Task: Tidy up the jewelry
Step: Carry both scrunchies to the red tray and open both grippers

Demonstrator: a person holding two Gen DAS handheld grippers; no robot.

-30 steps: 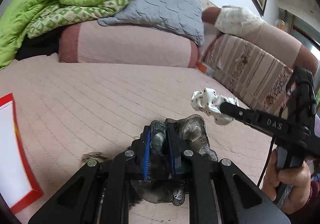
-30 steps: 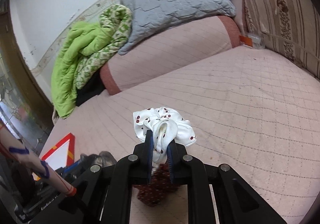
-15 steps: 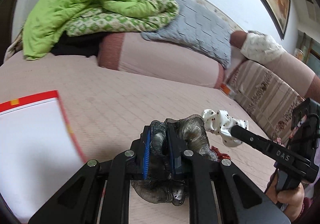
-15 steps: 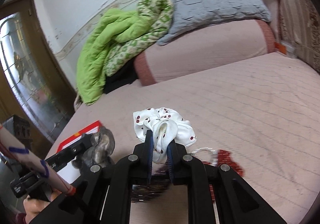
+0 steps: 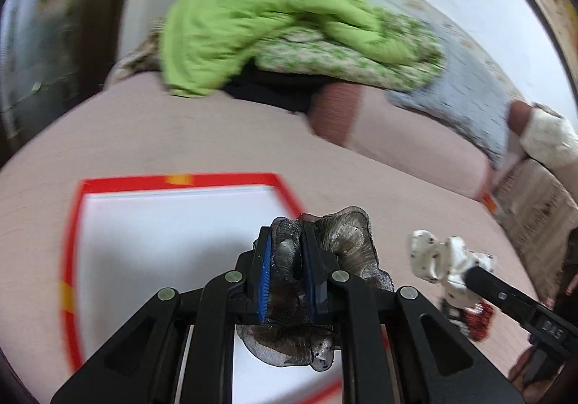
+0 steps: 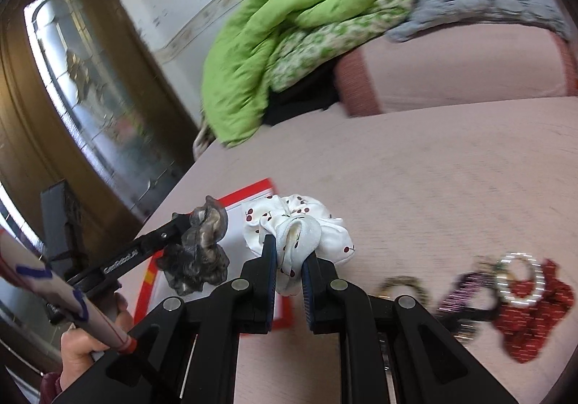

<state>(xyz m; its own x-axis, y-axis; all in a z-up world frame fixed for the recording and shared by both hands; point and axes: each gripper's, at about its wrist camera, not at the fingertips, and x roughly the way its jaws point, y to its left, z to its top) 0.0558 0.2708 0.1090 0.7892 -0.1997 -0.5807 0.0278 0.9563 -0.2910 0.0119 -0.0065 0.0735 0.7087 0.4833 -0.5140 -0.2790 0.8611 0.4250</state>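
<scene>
Fingers (image 5: pixel 263 281) pinch crinkly grey sheer scrunchie (image 5: pixel 346 241).

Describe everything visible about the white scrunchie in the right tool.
The white scrunchie is soft, gathered fabric, white with small dark red cherry prints. It bunches into puffy folds, and one fold is pinched between the blue-padded fingers of the right tool, which is shut on it. It is held up off the pink quilted bed, by the edge of the red-bordered white box. Nothing else visibly touches it.
</scene>
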